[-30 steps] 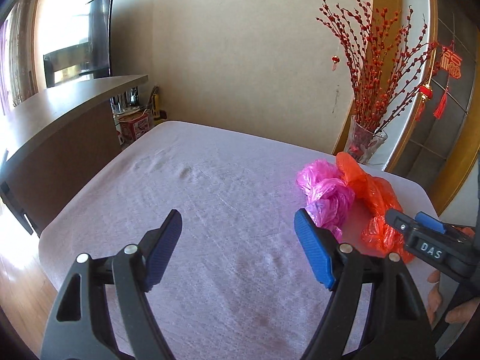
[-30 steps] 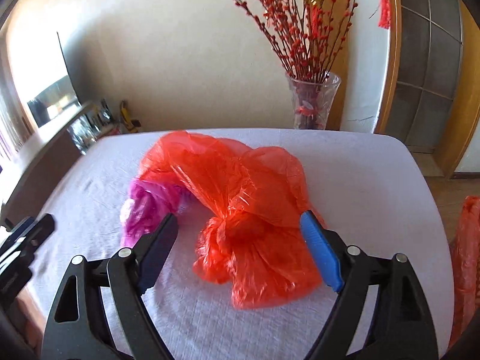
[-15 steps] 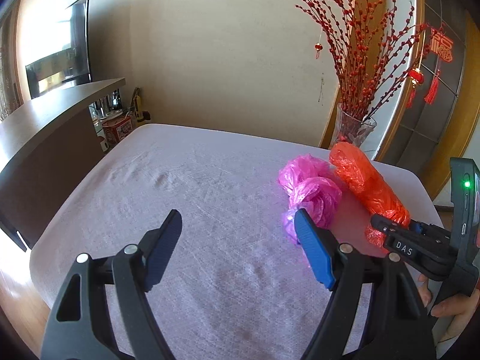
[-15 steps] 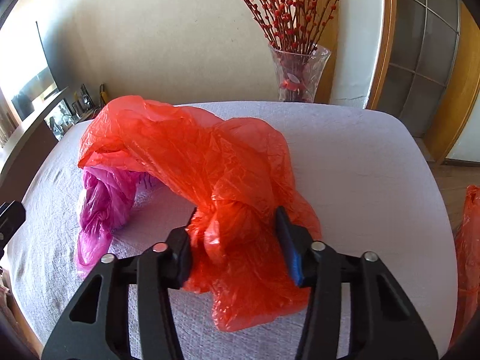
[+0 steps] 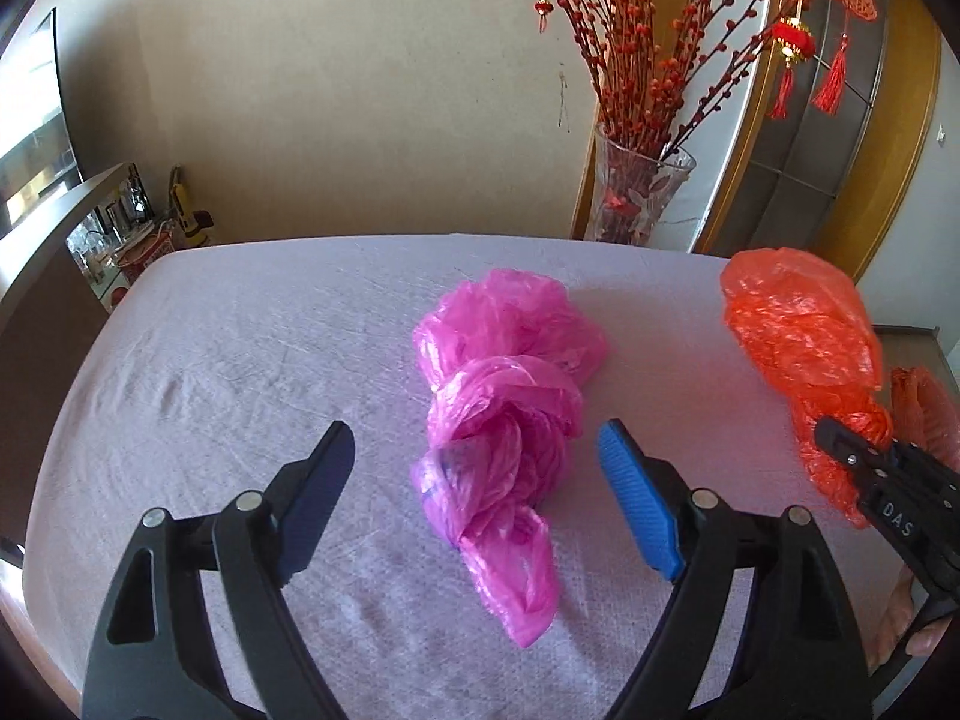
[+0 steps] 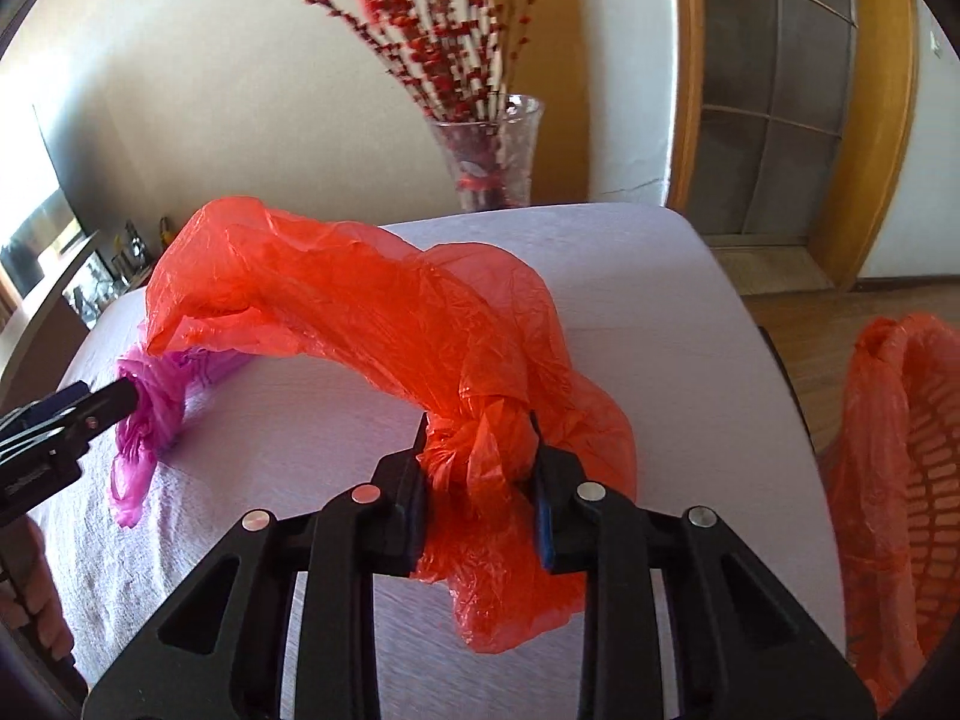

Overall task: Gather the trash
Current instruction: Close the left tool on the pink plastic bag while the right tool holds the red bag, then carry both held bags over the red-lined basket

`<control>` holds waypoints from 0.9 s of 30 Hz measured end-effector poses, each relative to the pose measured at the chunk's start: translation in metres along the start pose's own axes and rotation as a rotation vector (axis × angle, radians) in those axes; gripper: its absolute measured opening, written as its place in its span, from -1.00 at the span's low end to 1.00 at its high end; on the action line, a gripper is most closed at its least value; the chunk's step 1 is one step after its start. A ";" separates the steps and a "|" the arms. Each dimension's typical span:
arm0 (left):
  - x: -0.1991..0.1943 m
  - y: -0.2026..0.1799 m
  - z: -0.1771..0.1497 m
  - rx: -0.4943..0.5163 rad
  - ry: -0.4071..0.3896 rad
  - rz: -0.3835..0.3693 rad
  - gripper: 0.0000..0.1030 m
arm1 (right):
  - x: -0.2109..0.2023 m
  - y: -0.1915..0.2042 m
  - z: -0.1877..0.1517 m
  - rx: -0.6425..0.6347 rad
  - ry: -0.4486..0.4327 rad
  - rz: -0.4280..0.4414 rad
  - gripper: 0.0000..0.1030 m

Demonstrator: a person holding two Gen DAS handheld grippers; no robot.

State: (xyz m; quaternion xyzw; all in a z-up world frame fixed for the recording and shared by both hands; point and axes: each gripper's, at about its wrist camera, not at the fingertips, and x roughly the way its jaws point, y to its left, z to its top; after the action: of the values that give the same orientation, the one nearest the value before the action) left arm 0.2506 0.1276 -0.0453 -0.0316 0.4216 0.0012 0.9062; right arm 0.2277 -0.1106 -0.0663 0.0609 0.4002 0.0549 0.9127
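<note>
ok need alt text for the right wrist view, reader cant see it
The right gripper is clamped on a crumpled orange plastic bag above a table with a pale cloth. At left, a pink bag lies beside the left gripper's tip. A glass vase of red branches stands behind; an orange-lined basket sits at right.

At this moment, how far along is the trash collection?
Nothing looks binned yet. In hand: the right gripper is shut on the orange bag, lifting it off the table. Left: the pink bag lies on the table between the open left gripper fingers, ungrasped. An orange-lined basket waits right of the table.
</note>
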 end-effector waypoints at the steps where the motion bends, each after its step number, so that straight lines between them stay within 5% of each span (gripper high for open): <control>1: 0.005 -0.003 0.001 0.004 0.010 0.010 0.59 | -0.002 -0.005 -0.001 0.006 -0.001 -0.002 -0.47; 6: 0.030 -0.009 0.005 0.013 0.066 0.046 0.54 | -0.010 -0.024 -0.005 0.022 -0.008 -0.007 -0.47; 10: 0.039 -0.011 0.004 0.017 0.083 0.025 0.00 | -0.015 -0.029 -0.008 0.034 -0.013 -0.006 -0.47; 13: 0.037 -0.012 0.002 0.030 0.069 0.019 -0.19 | -0.019 -0.033 -0.009 0.040 -0.019 -0.002 -0.47; 27: -0.010 -0.049 0.000 0.089 -0.035 -0.021 -0.38 | -0.055 -0.058 -0.018 0.076 -0.082 -0.018 -0.47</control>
State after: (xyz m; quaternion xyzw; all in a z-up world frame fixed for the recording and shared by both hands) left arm 0.2454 0.0788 -0.0354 0.0042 0.4049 -0.0267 0.9140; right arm 0.1799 -0.1747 -0.0478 0.0941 0.3648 0.0291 0.9259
